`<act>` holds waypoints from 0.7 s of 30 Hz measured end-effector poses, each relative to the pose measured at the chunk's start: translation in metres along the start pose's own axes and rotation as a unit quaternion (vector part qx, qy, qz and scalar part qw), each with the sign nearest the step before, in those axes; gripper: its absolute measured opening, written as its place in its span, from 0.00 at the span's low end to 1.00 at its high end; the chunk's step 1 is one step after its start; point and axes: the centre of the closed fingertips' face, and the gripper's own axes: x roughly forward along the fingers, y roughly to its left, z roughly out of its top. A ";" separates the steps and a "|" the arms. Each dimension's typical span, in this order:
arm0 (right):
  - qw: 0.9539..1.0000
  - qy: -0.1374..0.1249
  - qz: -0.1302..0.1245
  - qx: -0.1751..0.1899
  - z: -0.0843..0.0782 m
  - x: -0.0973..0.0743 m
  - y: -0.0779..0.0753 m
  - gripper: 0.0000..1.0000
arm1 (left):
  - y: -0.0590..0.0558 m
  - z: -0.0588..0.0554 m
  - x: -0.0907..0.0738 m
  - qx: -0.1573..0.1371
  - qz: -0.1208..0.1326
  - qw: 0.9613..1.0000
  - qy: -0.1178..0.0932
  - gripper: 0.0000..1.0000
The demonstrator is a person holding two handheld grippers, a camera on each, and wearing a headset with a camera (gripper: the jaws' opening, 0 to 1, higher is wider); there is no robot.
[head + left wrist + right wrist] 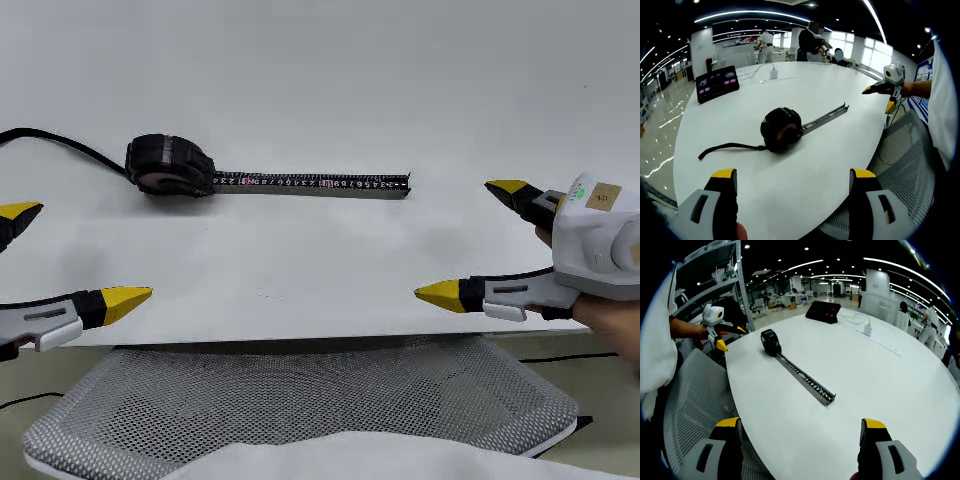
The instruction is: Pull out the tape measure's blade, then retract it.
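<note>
Many tiny numerals (330, 183) along the blade (385, 189)

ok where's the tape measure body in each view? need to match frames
Head view: tape measure body upper left on the white table, blade running right from it.
Left gripper view: tape measure body at centre, blade running up and right.
Right gripper view: tape measure body upper left of centre, blade running down and right.
Shared landmark: the blade's hooked tip, farthest from the body.
</note>
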 end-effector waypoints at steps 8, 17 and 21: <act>1.000 0.000 0.001 0.005 -0.003 -0.003 0.002 0.99 | -0.003 -0.001 -0.002 0.010 0.001 1.000 0.004 0.94; 1.000 0.001 0.000 0.010 -0.005 -0.003 0.001 0.99 | -0.006 0.001 0.000 0.023 -0.001 1.000 0.004 0.95; 1.000 0.005 0.001 0.008 -0.007 -0.004 0.001 0.99 | -0.006 0.001 0.000 0.024 -0.003 1.000 0.005 0.93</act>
